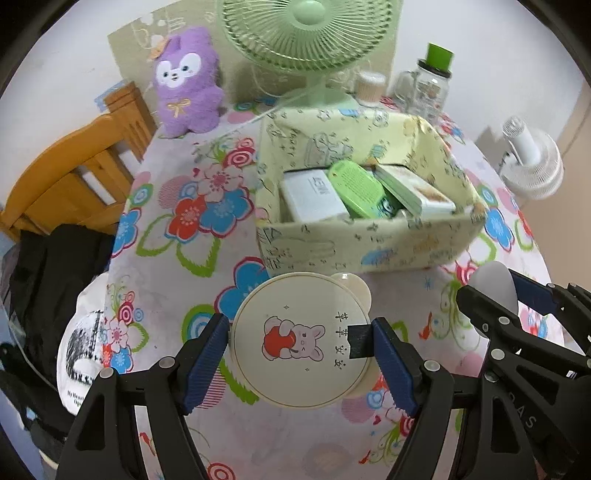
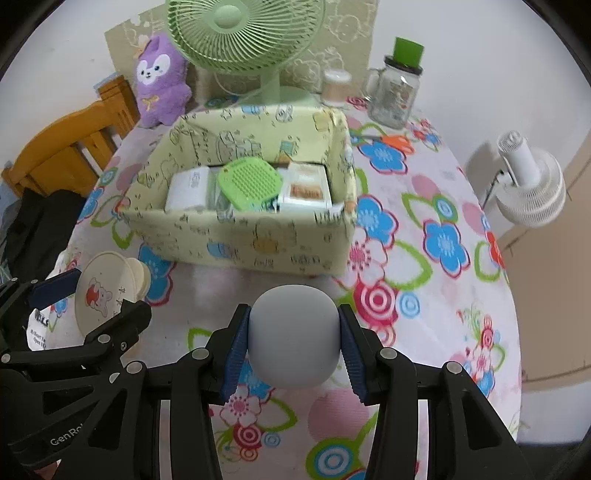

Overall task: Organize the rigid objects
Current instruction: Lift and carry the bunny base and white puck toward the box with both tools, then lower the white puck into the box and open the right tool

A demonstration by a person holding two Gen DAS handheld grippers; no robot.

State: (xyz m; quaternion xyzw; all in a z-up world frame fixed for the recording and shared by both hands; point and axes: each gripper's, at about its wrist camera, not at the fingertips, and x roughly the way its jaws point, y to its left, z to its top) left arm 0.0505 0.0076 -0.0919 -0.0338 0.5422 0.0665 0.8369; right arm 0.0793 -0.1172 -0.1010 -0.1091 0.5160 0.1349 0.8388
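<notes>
Cream round box point(image 1: 301, 339) pinched in left gripper point(image 1: 299, 350); right gripper point(image 2: 293, 343) pinches grey egg-shaped object point(image 2: 293, 339).

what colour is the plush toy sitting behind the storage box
Purple, with a white face; the plush toy shows best in the left wrist view.

2 fans point(image 2: 243, 33), 1 plush point(image 2: 160, 83), 1 fabric bin point(image 2: 240, 236), 1 glass jar point(image 2: 397, 88), 2 tongs point(image 2: 293, 349).
</notes>
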